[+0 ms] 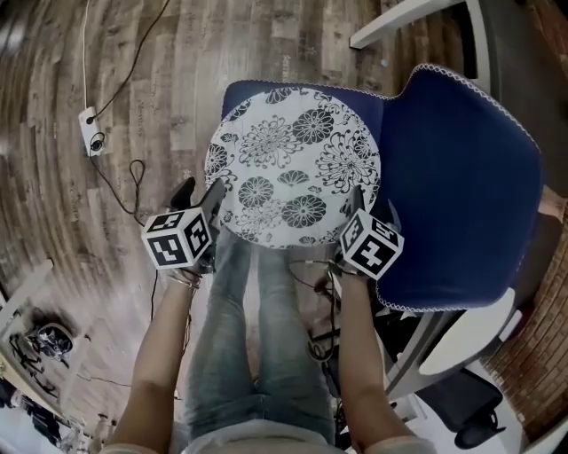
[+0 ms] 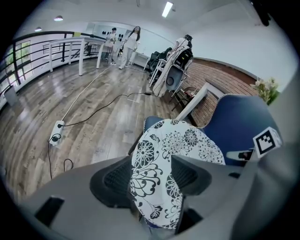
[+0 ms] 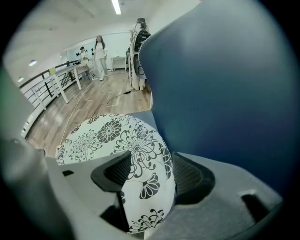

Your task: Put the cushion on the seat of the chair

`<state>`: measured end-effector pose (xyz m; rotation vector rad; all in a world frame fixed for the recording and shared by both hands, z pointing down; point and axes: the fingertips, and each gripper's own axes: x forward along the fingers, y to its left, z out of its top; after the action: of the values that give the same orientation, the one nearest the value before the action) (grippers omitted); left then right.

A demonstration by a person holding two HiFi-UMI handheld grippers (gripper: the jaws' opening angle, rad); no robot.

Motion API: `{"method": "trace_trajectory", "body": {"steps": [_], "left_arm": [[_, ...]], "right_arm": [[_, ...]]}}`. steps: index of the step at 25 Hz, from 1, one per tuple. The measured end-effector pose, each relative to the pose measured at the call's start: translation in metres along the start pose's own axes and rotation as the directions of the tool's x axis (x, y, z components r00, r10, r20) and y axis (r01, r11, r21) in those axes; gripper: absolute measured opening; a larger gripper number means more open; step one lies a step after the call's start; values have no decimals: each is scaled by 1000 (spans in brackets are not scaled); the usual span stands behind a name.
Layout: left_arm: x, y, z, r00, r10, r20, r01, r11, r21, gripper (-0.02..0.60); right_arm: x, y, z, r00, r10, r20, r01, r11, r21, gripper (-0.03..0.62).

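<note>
A round white cushion (image 1: 293, 173) with black flower print lies flat on the blue seat (image 1: 238, 96) of the chair, beside its blue backrest (image 1: 461, 186). My left gripper (image 1: 201, 197) stands at the cushion's near left edge and my right gripper (image 1: 373, 208) at its near right edge. In the left gripper view the left gripper (image 2: 154, 178) is open, with the cushion (image 2: 178, 145) rim between its wide-spread jaws. The right gripper (image 3: 150, 180) is likewise open around the cushion (image 3: 108, 136) rim, close to the backrest (image 3: 225, 84).
The person's legs in jeans (image 1: 257, 337) stand right before the chair. A white power strip (image 1: 91, 129) with cables lies on the wooden floor at the left. A white table leg (image 1: 399, 22) stands beyond the chair. People (image 2: 124, 44) stand far off by a railing.
</note>
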<state>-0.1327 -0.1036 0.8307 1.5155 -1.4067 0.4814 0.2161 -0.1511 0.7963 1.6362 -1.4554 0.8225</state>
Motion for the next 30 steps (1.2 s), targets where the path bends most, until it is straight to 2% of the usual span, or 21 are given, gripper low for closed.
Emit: {"method": "trace_trajectory", "body": {"steps": [4,9,14,17,22,24,26,29,30], "left_arm": [[-21,-6,17,1000,-6,27,5,1000,9,255],[-66,-26,53,995,-40,89,40,999,1,256],[-136,-61,100,977,-96,190,95,995,12,256],[-183,-88,136,950,-146,277,147,989,18,256],[-258,-140,180,897,-234,376,195,971,140,255],[-286,-158,191,876,-256,409,192,963,191,253],[-309,-173,202,858,-265,440,169,954,246,220],[-336,-194,216,828,-284,483,130,936,328,119],[-343,-200,221,818,-293,494,121,929,351,104]], "right_arm": [[-22,0,2,1000,13,10,-13,999,30,278],[-68,1,24,997,47,62,-53,994,93,278],[-138,-5,61,984,91,153,-113,984,140,262],[-183,-15,91,968,101,229,-139,978,157,227],[-255,-34,128,932,99,349,-160,975,151,169],[-283,-44,136,917,86,389,-156,976,153,123],[-306,-53,146,901,76,428,-156,975,155,78],[-337,-64,161,867,63,494,-158,975,153,21],[-348,-67,167,855,62,516,-161,976,149,9]]}}
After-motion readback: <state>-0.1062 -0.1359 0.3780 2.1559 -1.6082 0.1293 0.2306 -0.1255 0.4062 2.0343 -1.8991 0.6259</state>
